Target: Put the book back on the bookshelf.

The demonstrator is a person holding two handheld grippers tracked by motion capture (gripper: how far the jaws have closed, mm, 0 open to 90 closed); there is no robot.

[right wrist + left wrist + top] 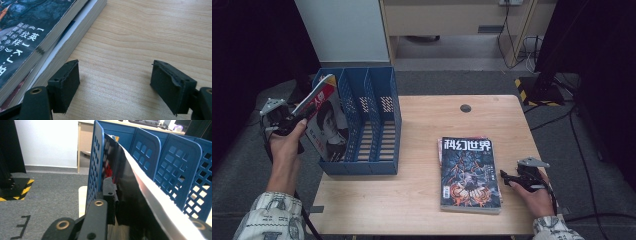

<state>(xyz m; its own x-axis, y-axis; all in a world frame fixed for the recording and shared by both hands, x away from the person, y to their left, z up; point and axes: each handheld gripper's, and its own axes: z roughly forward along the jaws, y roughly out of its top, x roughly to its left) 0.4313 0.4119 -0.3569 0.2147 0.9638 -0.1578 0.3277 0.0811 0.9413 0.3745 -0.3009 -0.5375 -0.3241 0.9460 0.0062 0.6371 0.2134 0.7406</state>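
A magazine with a red and white cover (326,120) is tilted into the leftmost slot of the blue file holder (372,95), its top corner leaning out to the left. My left gripper (301,119) is shut on the magazine's left edge. In the left gripper view its glossy dark cover (140,202) lies against the pad of one finger (109,195), beside the holder's outer wall (96,165). A stack of magazines (469,172) lies flat on the table's right half. My right gripper (507,179) rests just right of the stack, open, with bare wood between its jaws (116,82); the stack's edge (62,47) is to their left.
The wooden table (422,125) has a round cable hole (465,108) near its far edge. The holder's other two slots (381,107) have nothing in them. Grey carpet surrounds the table, with a yellow-and-black striped base (532,90) and cables at the back right.
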